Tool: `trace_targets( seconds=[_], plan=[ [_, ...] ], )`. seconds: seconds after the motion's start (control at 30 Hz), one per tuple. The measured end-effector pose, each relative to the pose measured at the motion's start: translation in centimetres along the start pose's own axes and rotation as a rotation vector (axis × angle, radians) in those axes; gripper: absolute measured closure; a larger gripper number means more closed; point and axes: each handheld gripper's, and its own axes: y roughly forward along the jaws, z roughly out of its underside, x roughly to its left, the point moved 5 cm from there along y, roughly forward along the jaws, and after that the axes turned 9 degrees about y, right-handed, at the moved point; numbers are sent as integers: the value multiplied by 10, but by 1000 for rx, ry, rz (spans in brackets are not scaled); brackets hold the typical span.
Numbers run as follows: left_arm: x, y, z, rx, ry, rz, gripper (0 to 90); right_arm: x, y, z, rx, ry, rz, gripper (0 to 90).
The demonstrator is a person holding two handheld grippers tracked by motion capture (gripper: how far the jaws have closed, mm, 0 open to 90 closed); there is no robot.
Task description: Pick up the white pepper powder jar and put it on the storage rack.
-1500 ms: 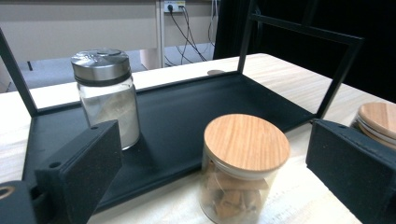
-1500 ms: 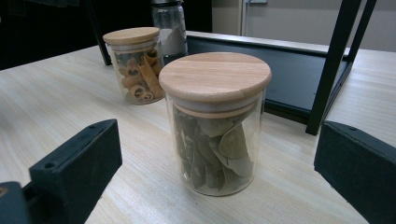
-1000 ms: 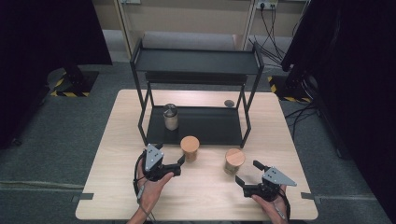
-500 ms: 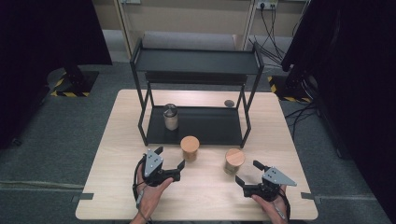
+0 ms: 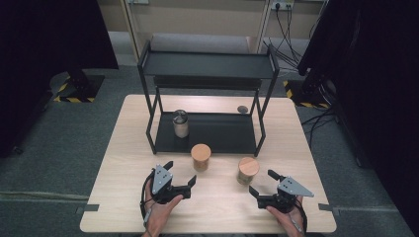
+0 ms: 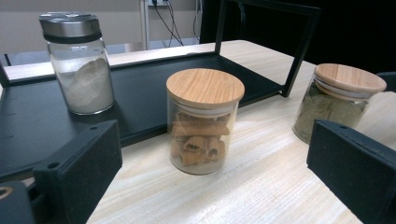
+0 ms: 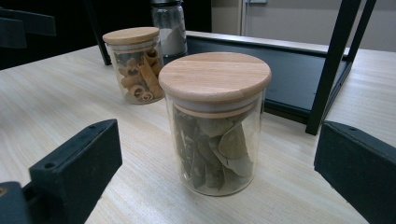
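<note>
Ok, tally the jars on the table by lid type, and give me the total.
Wooden-lid jars: 2, the cinnamon jar and the bay leaf jar, both on the bare table top.
Metal-lid jars: 1, the white powder jar, on the lower shelf of the black rack.
Total: 3 jars.

Grey carpet floor (image 5: 59,148); beige wall (image 5: 197,15) behind; black curtains (image 5: 44,34) flank the wooden table (image 5: 123,163).

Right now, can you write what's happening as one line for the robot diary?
left gripper: open, facing cinnamon jar | right gripper: open, facing bay leaf jar | both jars: upright on table, lids on, untouched
</note>
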Motion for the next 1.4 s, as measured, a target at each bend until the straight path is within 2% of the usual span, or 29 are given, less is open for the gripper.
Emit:
trace_targets(
  seconds=[0.4,0.57,0.9,1.4],
  plan=[
    [-5,-11,8,-4,-9,8,27,0,0,0,-1,0,0,13],
    [-6,-15,11,1,7,8,27,0,0,0,-1,-2,1,12],
    [-7,-22,16,-3,1,10,26,0,0,0,0,-2,2,13],
    [-14,-32,24,10,29,13,26,1,0,0,-1,-1,4,13]
  ],
)
